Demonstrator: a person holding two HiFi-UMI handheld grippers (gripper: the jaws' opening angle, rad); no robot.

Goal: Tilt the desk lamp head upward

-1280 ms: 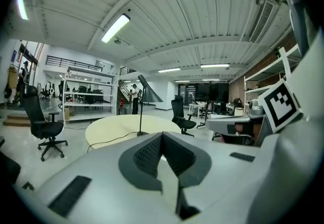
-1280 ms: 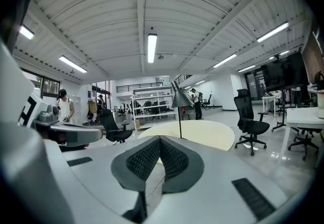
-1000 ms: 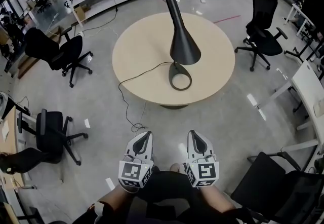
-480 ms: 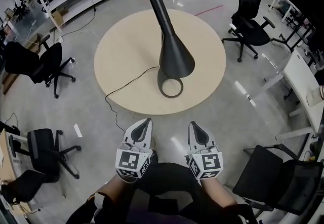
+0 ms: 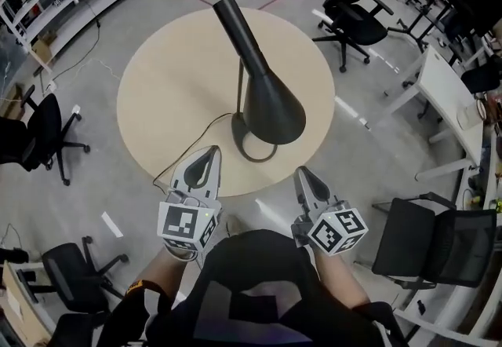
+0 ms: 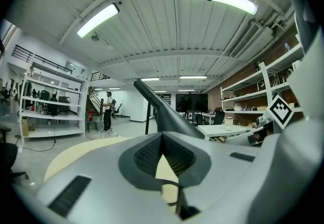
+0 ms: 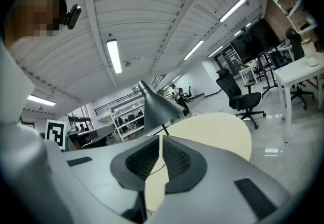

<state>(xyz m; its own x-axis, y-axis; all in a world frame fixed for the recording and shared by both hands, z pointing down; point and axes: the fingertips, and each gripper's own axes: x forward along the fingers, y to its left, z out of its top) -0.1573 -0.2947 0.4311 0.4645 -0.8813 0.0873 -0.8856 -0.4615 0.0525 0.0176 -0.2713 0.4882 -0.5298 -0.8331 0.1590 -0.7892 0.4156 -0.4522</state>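
Left gripper (image 6: 162, 139): fingers together, nothing between.
Black conical desk lamp head (image 6: 163, 111): beyond fingertips, untouched.
Round beige table (image 6: 71, 154): beneath lamp.

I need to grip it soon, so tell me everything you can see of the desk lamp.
The desk lamp is matte black, apparently metal: a long tube widening into a cone shade whose mouth faces downward, a thin stem, a ring base standing on the round beige table, its cord trailing toward the near-left edge. Nothing else touches it.
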